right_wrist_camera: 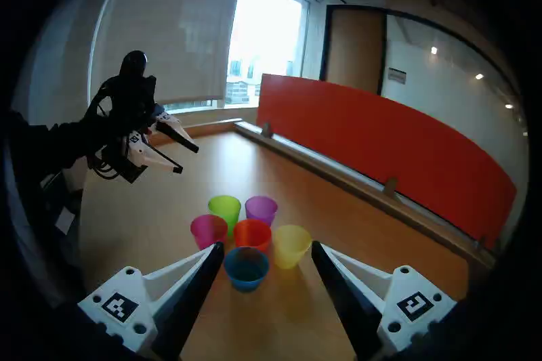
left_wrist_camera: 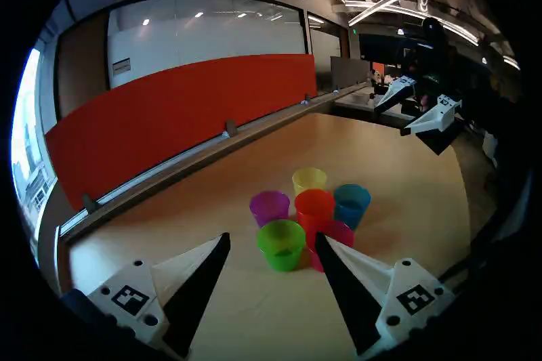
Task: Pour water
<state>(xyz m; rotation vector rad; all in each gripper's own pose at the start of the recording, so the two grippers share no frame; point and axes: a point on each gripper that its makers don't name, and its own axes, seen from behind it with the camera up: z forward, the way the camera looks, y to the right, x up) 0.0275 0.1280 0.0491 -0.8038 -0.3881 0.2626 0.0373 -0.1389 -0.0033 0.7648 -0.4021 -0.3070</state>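
Note:
Several coloured plastic cups stand upright in a tight cluster on the wooden table [left_wrist_camera: 406,178]. In the left gripper view the green cup [left_wrist_camera: 281,244] is nearest, with the purple [left_wrist_camera: 269,206], orange [left_wrist_camera: 314,209], yellow [left_wrist_camera: 309,179] and blue [left_wrist_camera: 351,204] cups behind it. The pink cup [left_wrist_camera: 335,232] is partly hidden by a finger. My left gripper [left_wrist_camera: 271,238] is open just short of the green cup. In the right gripper view the blue cup [right_wrist_camera: 246,268] is nearest, and my right gripper [right_wrist_camera: 266,246] is open around it without touching. Each gripper appears across the table: left gripper [right_wrist_camera: 188,160], right gripper [left_wrist_camera: 389,120].
A red partition [left_wrist_camera: 183,110] with a metal rail runs along one long edge of the table [right_wrist_camera: 135,225]. A bright window [right_wrist_camera: 264,56] is behind it. A dark sleeve [right_wrist_camera: 47,144] holds the far gripper. Bare tabletop surrounds the cups.

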